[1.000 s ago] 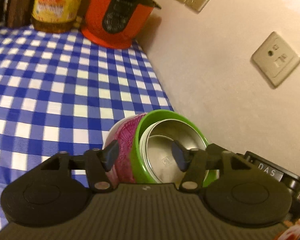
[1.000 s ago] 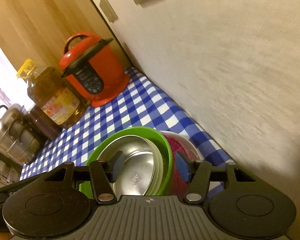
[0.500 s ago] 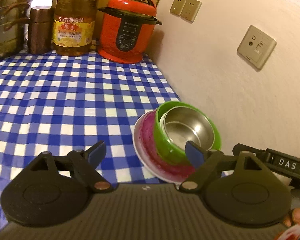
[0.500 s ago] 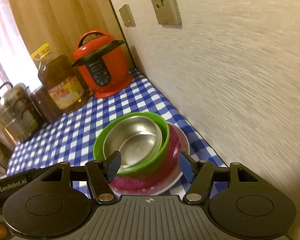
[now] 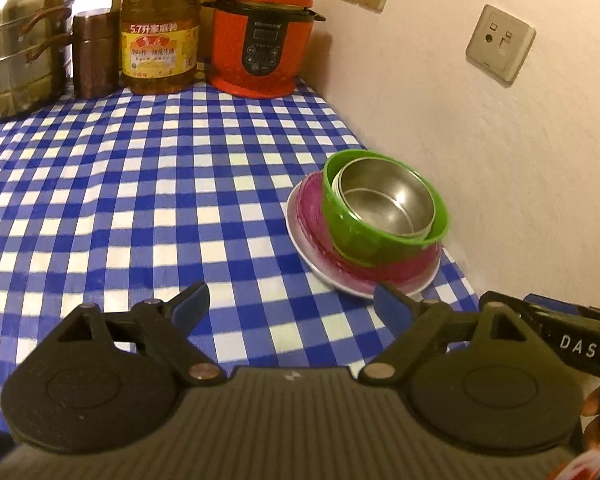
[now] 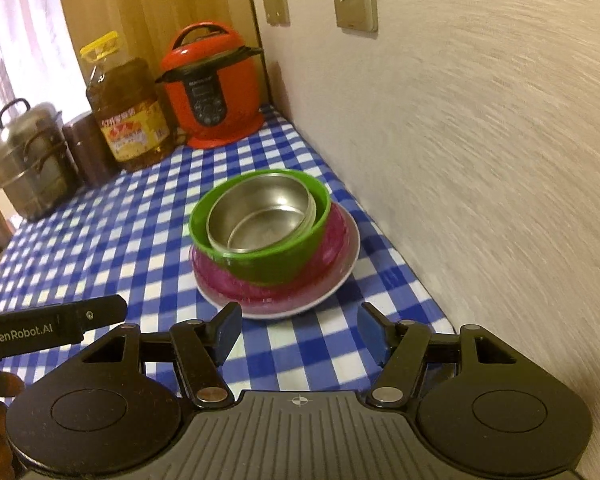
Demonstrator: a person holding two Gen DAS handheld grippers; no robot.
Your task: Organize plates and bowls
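Note:
A stack stands on the blue checked tablecloth by the wall: a white plate [image 5: 312, 248] at the bottom, a magenta bowl [image 5: 396, 266] on it, a green bowl [image 5: 352, 232] in that, and a steel bowl [image 5: 384, 200] innermost. The stack also shows in the right wrist view, with plate [image 6: 340, 276], magenta bowl [image 6: 236, 280], green bowl [image 6: 276, 260] and steel bowl [image 6: 260, 216]. My left gripper [image 5: 292, 306] is open and empty, a short way in front of the stack. My right gripper [image 6: 296, 332] is open and empty, just in front of the plate.
At the back stand a red pressure cooker [image 5: 266, 36], a big oil bottle [image 5: 160, 32], a brown canister [image 5: 94, 54] and a steel steamer pot [image 5: 18, 44]. The wall [image 5: 500, 140] with sockets runs close along the right of the stack.
Both grippers opened, let go of the bowl stack and pulled back from it. The stack now rests on the cloth by the wall.

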